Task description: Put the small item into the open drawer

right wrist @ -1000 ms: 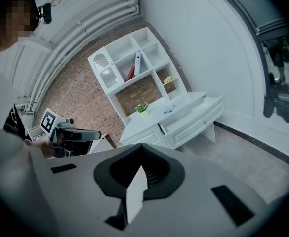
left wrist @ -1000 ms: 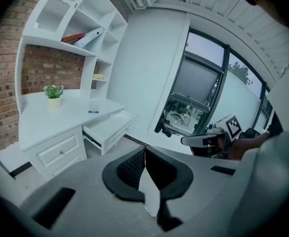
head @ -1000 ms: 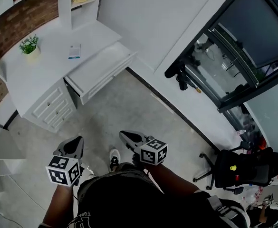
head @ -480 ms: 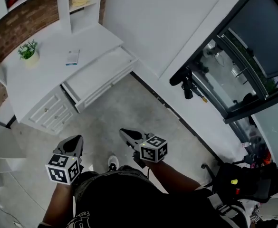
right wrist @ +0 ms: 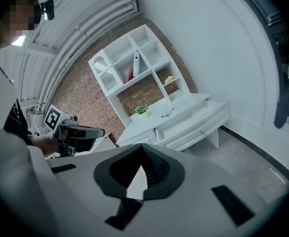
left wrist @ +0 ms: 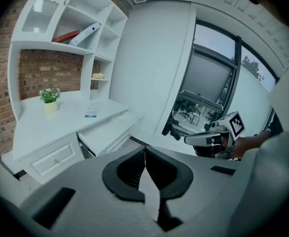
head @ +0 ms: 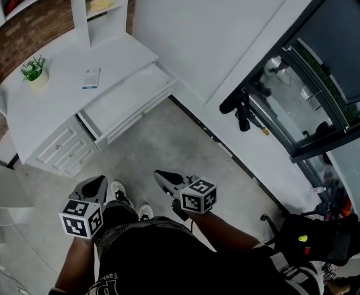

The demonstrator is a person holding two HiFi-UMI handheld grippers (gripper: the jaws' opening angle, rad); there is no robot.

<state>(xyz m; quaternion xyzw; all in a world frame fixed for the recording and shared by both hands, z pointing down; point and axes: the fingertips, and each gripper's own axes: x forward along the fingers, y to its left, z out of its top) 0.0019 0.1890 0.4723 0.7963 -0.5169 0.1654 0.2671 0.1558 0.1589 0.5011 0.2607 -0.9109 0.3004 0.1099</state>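
1. The left claw (head: 97, 183) is closed with nothing in it, held over the floor (head: 167, 143) by the person's shoe (head: 119, 195).
2. The right claw (head: 162, 176) is likewise closed and empty.
3. The small item (head: 91, 77) lies on the white counter (head: 56, 100), just beside the open drawer (head: 130, 91), well apart from both claws.
4. A potted plant (head: 34, 71) stands further left on the counter.

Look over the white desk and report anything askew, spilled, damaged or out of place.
Nothing looks spilled or damaged. The wide drawer stands pulled out from the desk, as the task expects. The small box lies flat on the desk, and the potted plant stands upright.
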